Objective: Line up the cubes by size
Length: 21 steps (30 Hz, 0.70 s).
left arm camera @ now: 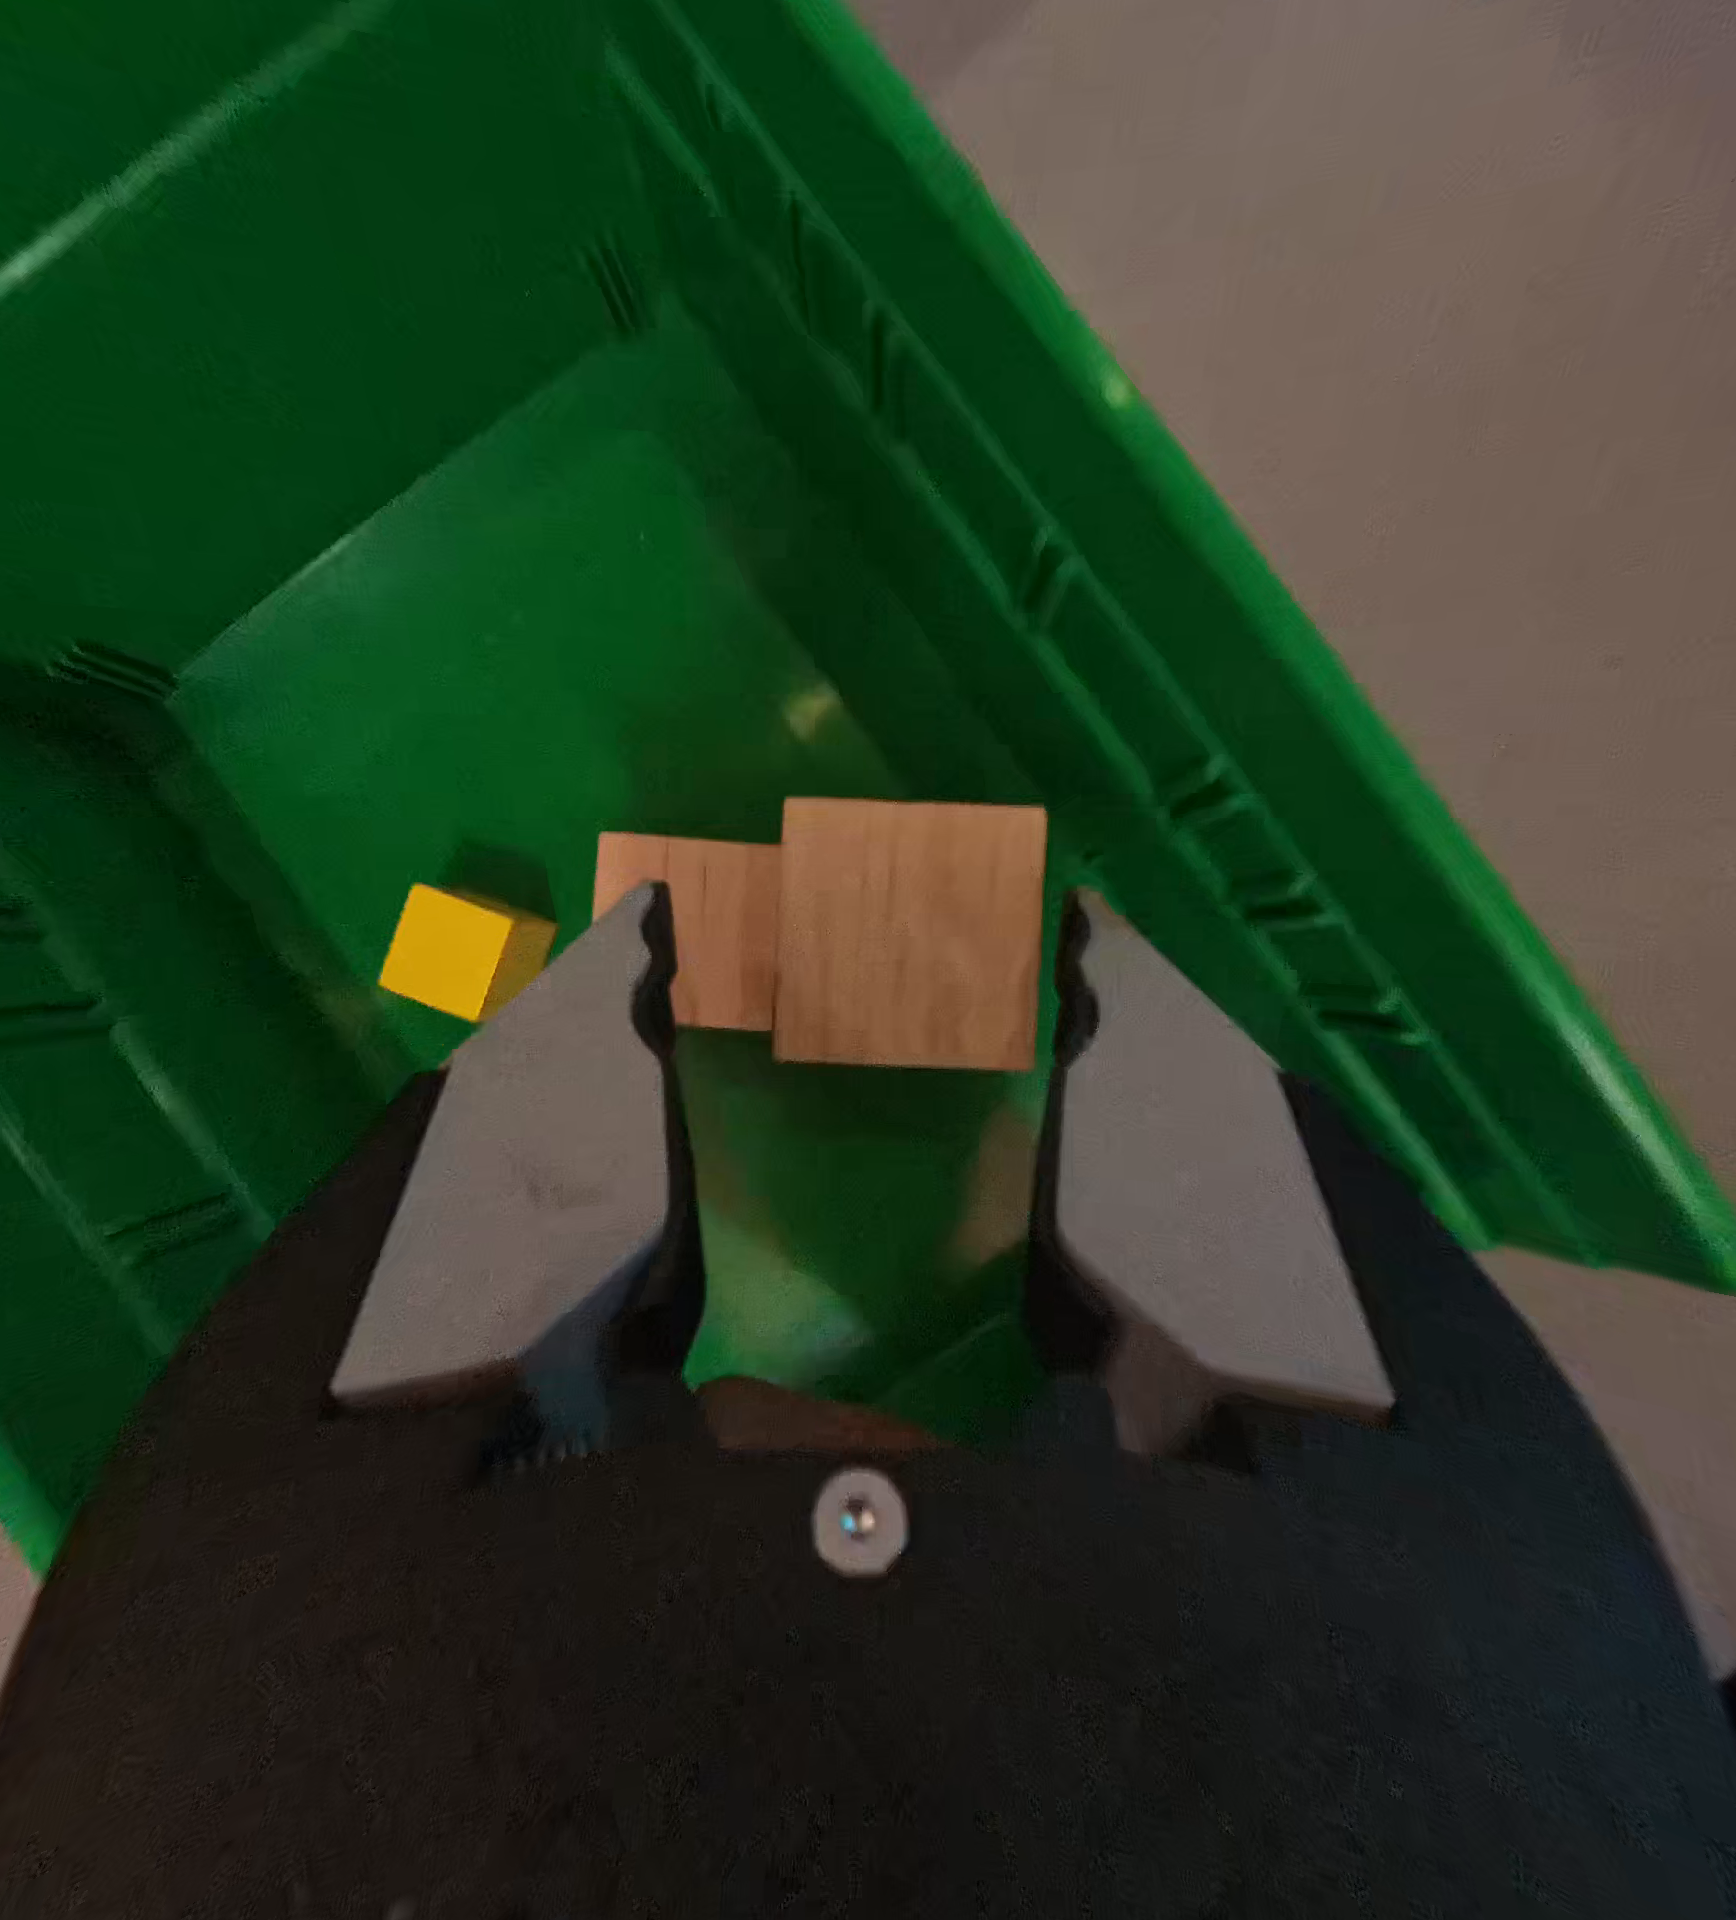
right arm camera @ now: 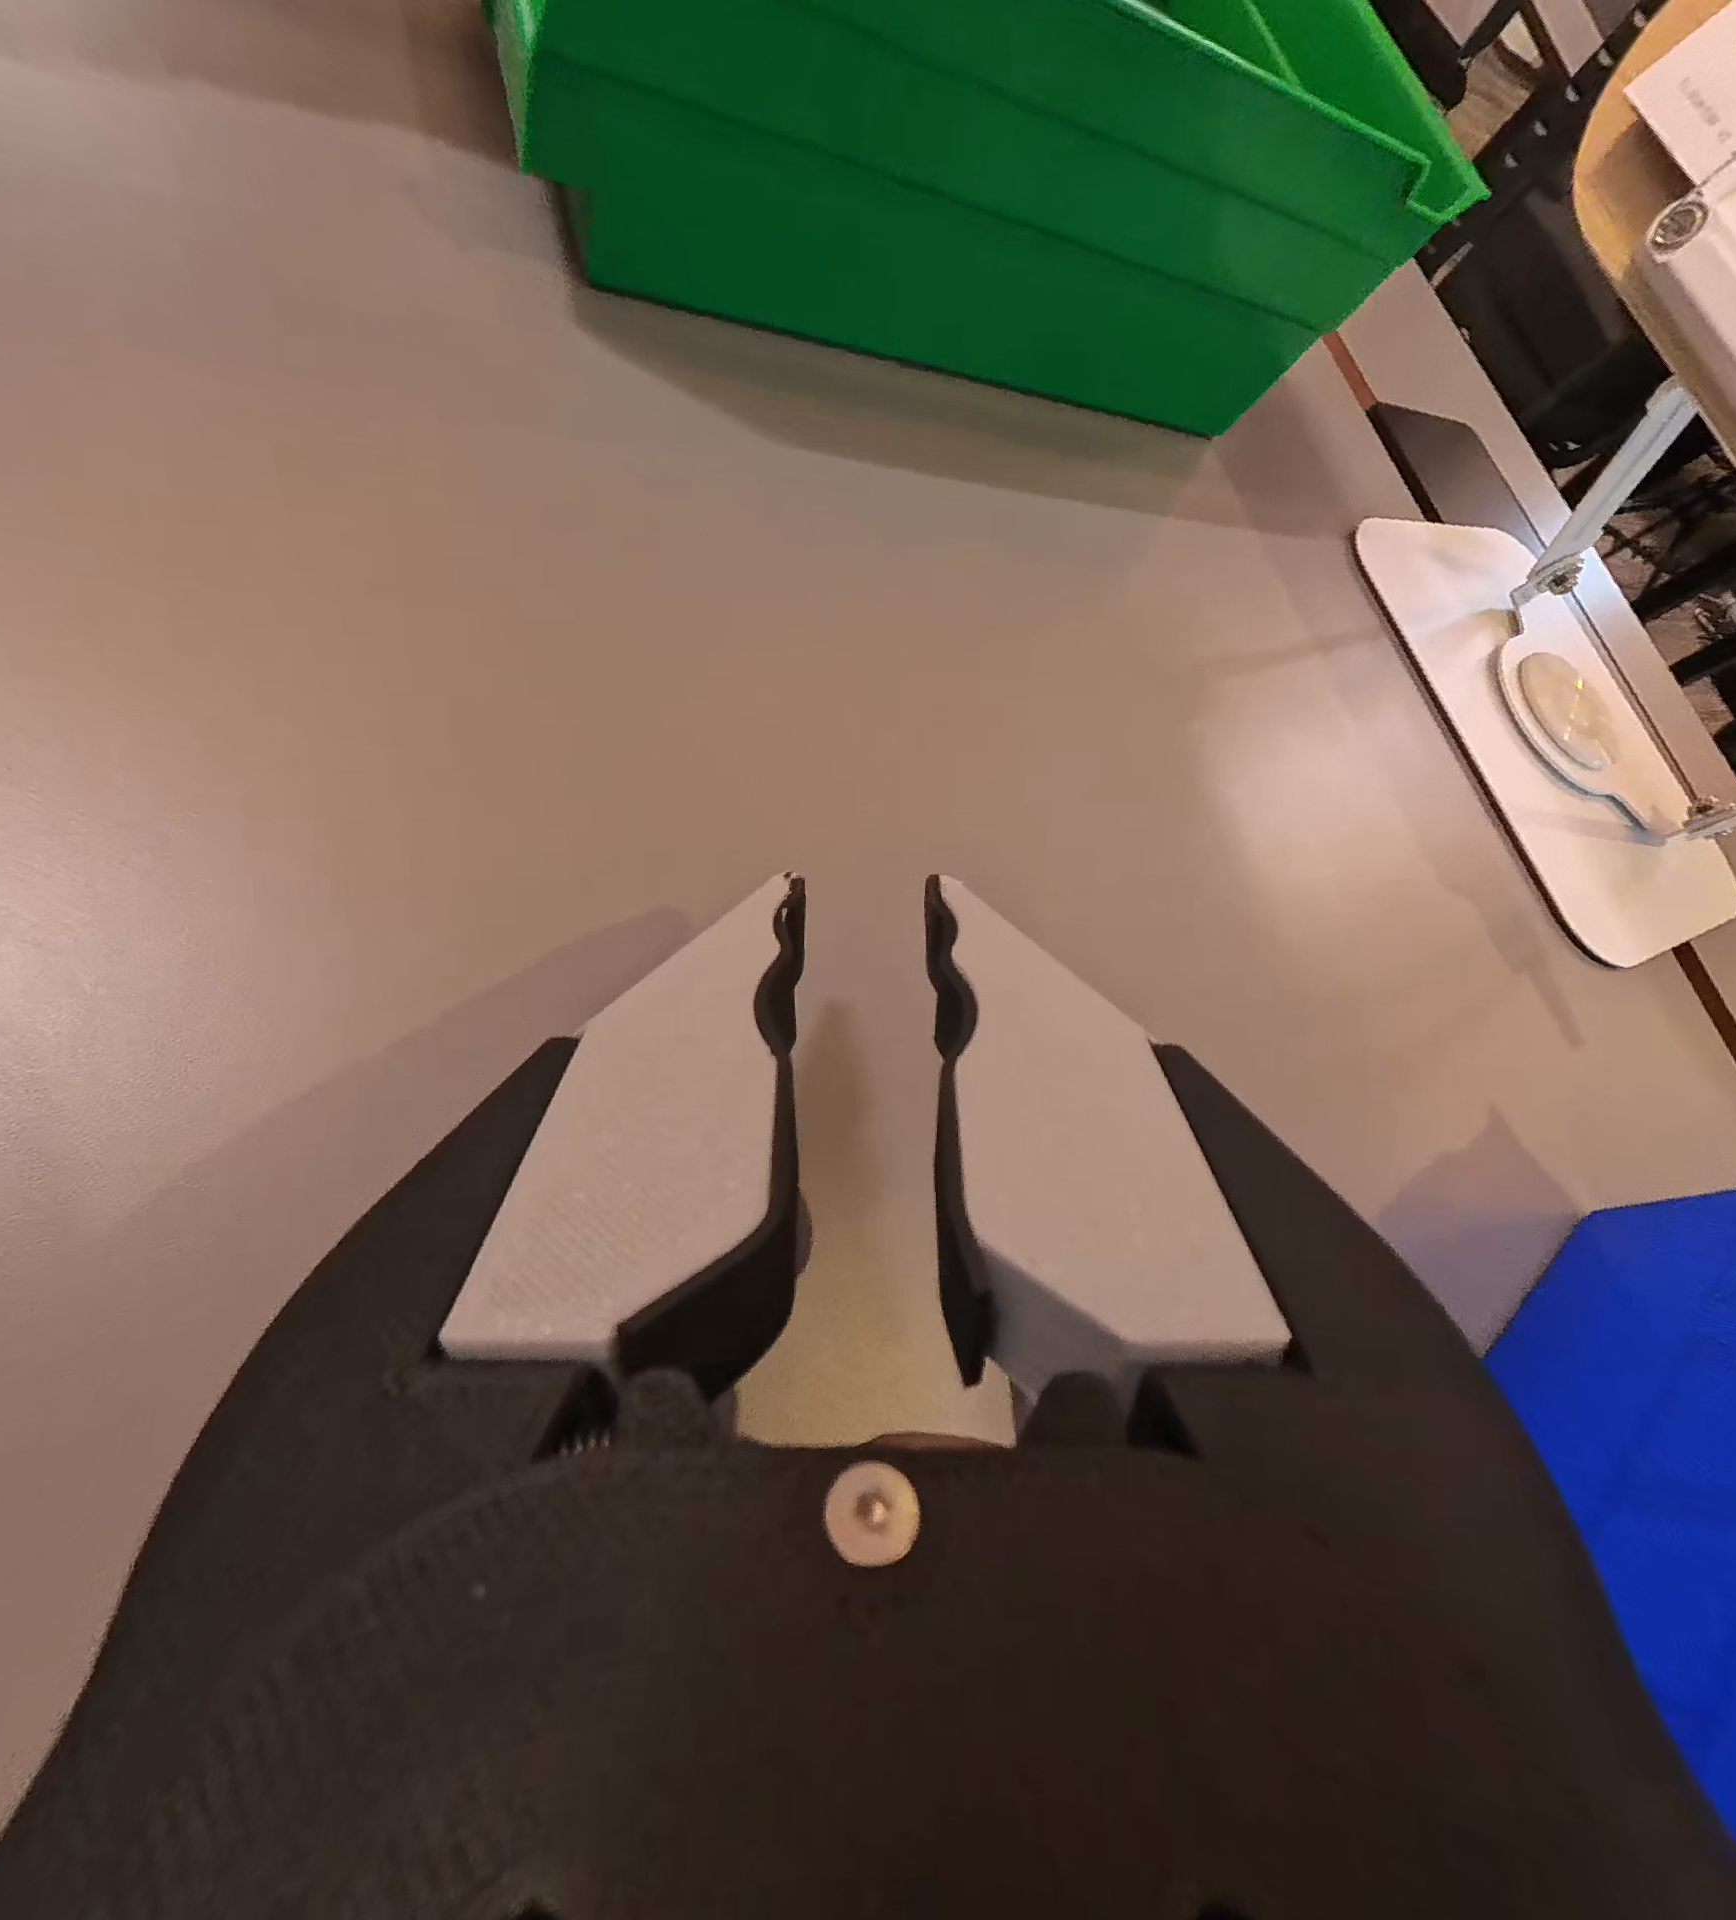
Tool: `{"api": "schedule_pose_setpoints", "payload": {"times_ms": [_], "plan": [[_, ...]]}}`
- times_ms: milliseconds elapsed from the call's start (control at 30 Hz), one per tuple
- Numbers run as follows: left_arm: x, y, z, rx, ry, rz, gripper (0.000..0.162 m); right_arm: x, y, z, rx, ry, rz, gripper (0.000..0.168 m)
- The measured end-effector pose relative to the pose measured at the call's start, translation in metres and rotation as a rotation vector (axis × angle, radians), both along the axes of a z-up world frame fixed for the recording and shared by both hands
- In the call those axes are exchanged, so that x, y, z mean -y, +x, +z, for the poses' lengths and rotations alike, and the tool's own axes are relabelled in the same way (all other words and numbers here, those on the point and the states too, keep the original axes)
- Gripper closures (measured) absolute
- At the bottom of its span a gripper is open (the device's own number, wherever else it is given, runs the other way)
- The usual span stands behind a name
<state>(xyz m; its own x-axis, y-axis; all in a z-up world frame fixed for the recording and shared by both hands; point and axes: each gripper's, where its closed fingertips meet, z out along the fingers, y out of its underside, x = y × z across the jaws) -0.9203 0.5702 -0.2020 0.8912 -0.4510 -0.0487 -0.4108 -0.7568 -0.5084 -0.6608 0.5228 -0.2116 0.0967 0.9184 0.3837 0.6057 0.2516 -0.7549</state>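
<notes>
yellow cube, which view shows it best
The left wrist view. The yellow cube sits on the floor of the green bin, left of two wooden cubes and beside the open left tongs. The right wrist view shows only the bin's outer walls, so no cube is visible there.

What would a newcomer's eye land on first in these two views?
In the left wrist view, the green bin fills the frame, with two wooden cubes, a large and a smaller, between the left gripper's open jaws, and a yellow cube left of them. In the right wrist view, the right gripper hangs open over bare grey table.
</notes>
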Motion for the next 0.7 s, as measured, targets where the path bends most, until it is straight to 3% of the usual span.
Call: {"api": "schedule_pose_setpoints", "payload": {"times_ms": [67,267,367,567,700], "plan": [[0.0,-0.008,-0.015,-0.133,-0.021,-0.026,0.076,0.001,0.0,-0.003,0.013,0.005,0.007,0.148],[0.002,0.004,-0.018,-0.425,-0.019,-0.209,0.105,0.001,0.001,-0.003,0.022,0.018,0.004,0.148],[0.005,0.009,-0.015,-0.57,0.044,-0.313,0.104,0.001,0.002,0.001,0.006,0.022,0.002,0.148],[0.033,-0.007,-0.02,-0.556,-0.11,-0.389,0.101,0.003,0.002,0.002,0.008,0.025,0.008,0.148],[0.049,-0.033,-0.037,-0.566,-0.284,-0.338,0.098,0.005,0.001,0.003,0.012,0.035,0.019,0.147]]}}
